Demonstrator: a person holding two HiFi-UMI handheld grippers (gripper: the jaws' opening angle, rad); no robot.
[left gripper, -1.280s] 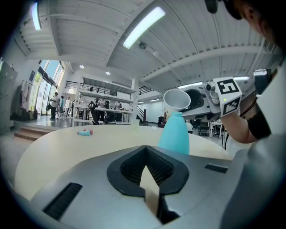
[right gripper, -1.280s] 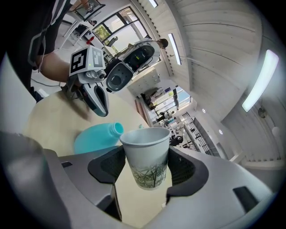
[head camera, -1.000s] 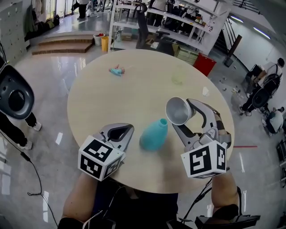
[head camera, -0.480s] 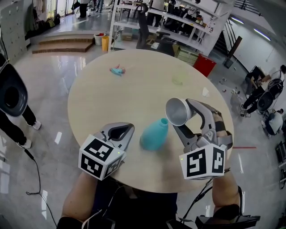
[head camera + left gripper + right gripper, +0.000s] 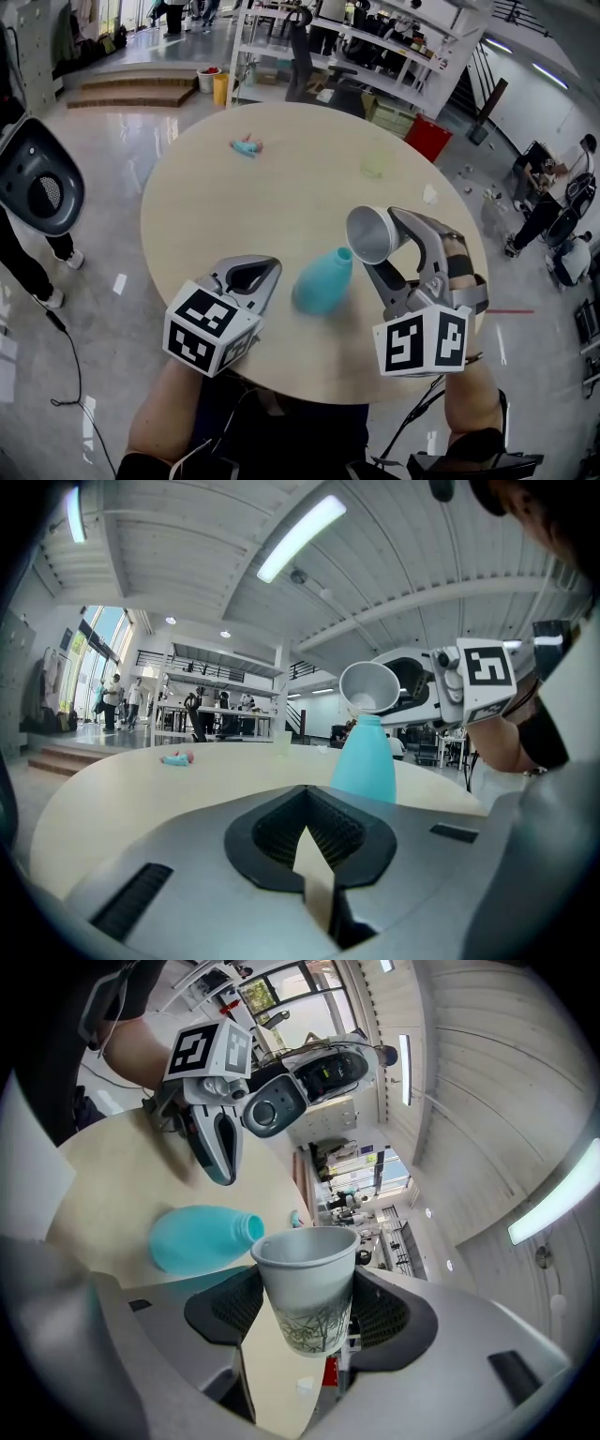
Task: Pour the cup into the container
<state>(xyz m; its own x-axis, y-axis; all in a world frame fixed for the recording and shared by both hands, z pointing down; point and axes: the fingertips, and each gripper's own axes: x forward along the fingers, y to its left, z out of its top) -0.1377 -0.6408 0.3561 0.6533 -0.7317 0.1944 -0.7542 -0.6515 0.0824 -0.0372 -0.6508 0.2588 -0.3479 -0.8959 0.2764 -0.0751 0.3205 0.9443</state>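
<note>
Right now the right gripper [image 5: 375,242] is pinching a light, crushable-looking paper cup [image 5: 368,233] mid-wall, holding it tipped at the mouth of the teal bottle [image 5: 322,284] near the tabletop's [image 5: 281,178] front edge. The left gripper [image 5: 251,277] is idling closed, empty.

Round beige desk [image 5: 216,187], matt top.
Small teal-and-pink object [image 5: 247,147], lying near the desk's far left edge; kind not legible.
Pale green translucent cup [image 5: 373,167], upright, far right part of the desk.
Small white scrap [image 5: 429,194], near the right rim.
Glossy grey floor [image 5: 103,159], with a thin black cable [image 5: 66,375] trailing at left.
Wooden steps [image 5: 122,89]; beside them a yellow bin [image 5: 218,90] and a white bin [image 5: 203,82].
White shelving racks [image 5: 375,37], loaded.
Red box [image 5: 427,137], on the floor beyond the desk.
Long ceiling light tube [image 5: 300,536], lit.
</note>
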